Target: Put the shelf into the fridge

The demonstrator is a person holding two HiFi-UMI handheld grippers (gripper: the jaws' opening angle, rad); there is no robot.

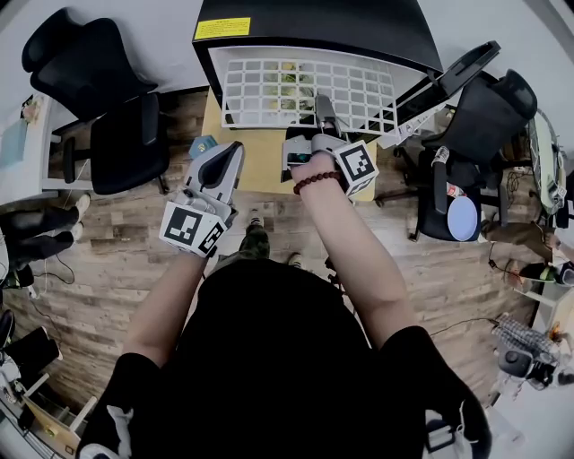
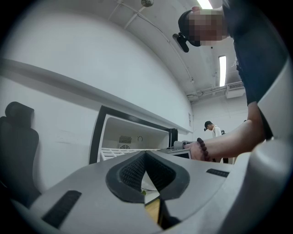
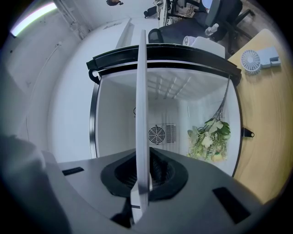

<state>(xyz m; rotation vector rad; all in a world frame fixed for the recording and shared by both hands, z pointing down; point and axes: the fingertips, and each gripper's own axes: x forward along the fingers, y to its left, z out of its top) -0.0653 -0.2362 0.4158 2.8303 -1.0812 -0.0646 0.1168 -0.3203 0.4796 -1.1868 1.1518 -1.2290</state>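
Fridge (image 1: 314, 22) (image 3: 160, 50): is standing at the far end of the table, its front open toward the person and its door (image 1: 448, 76) swinging out to the right.
Table (image 1: 260, 161): wooden, is carrying the fridge.
Chairs: 2 black office chairs are flanking the table, 1 on the left (image 1: 117, 125) and 1 on the right (image 1: 475, 134).
Shelf (image 1: 305, 90) (image 3: 143, 91): a white wire grid, is spanning the fridge's open mouth, its near edge sitting in the right gripper.
Right gripper (image 1: 325, 116) (image 3: 144, 176): is clamping its 2 jaws on the shelf's near edge, which is showing edge-on between the pads.
Left gripper (image 1: 235, 151) (image 2: 146, 169): is hanging to the left of the shelf, apart from it, jaws pressed together on nothing.
Flowers (image 3: 208, 139): a pale bunch is leaning against the right inner wall of the fridge.
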